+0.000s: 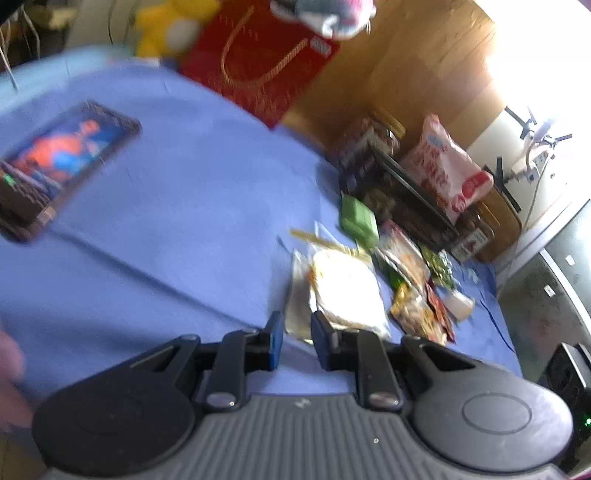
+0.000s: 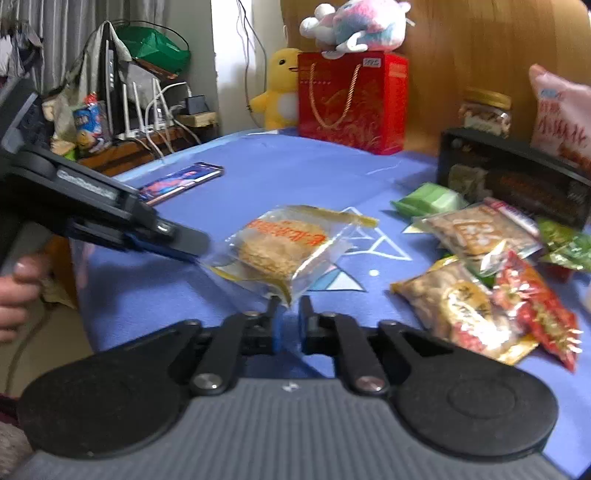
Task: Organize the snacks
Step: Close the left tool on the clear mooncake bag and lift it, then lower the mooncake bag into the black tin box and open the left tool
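Your left gripper [image 2: 192, 251] pinches the clear biscuit packet's [image 2: 284, 243] edge; your right gripper [image 2: 290, 314] stands slightly apart at its corner; loose snacks [image 2: 476, 288] remain outside the black tray [image 2: 517, 162].

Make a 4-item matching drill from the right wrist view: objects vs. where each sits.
Things
1. pink-and-blue plush toy
2. red paper gift bag with rope handle
3. clear plastic packet with a round golden cake
4. gold-lidded glass jar

Places
A. behind the black rectangular snack tray
B. on top of the gift bag
C. pinched at its left edge by the left gripper
D. standing at the far edge of the blue tablecloth, beside the yellow plush duck

Pairs: 1-B, 2-D, 3-C, 4-A
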